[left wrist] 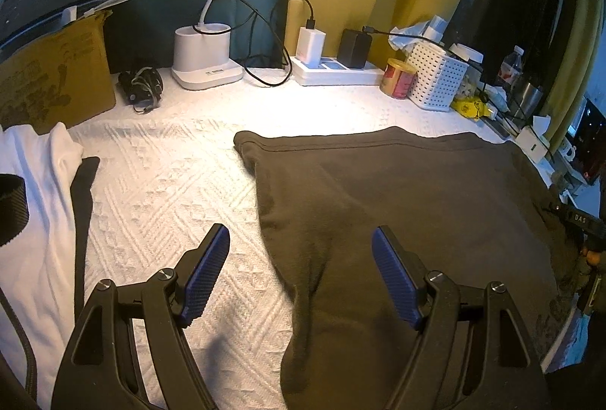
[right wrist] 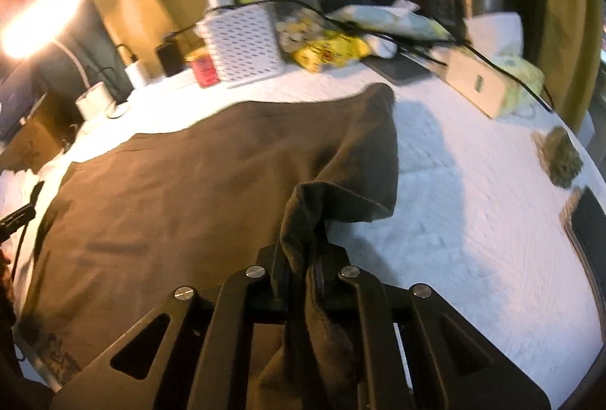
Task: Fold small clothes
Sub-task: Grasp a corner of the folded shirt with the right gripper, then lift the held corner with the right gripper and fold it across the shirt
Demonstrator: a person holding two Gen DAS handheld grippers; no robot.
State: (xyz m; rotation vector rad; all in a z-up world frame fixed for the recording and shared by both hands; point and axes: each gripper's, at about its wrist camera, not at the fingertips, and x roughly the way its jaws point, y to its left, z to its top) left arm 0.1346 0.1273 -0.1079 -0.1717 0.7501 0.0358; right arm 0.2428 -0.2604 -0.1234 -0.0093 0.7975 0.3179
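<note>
Across the middle of the counter (left wrist: 159, 182), on its white textured cover, lies the brown garment (left wrist: 397, 205), spread mostly flat with a hemmed edge toward the back edge; right tongs (right wrist: 316, 258) pressed together on a bunched fold of the brown cloth at its near right side, cloth pulled up off the cover and trailing through between the fingers; left tongs (left wrist: 301, 273) spread wide, nothing between them, hovering over the garment's left edge without touching it; white garment (left wrist: 38, 190) lies by the left edge of the counter, apart from the brown one, whether folded I cannot tell; lamp base (left wrist: 204, 57), power strip (left wrist: 337, 69) and white basket (left wrist: 439, 76) along the back edge, clear of the work. Judgement: early in the fold; one side gripped, no crease laid yet; folds over and squaring remain.
</note>
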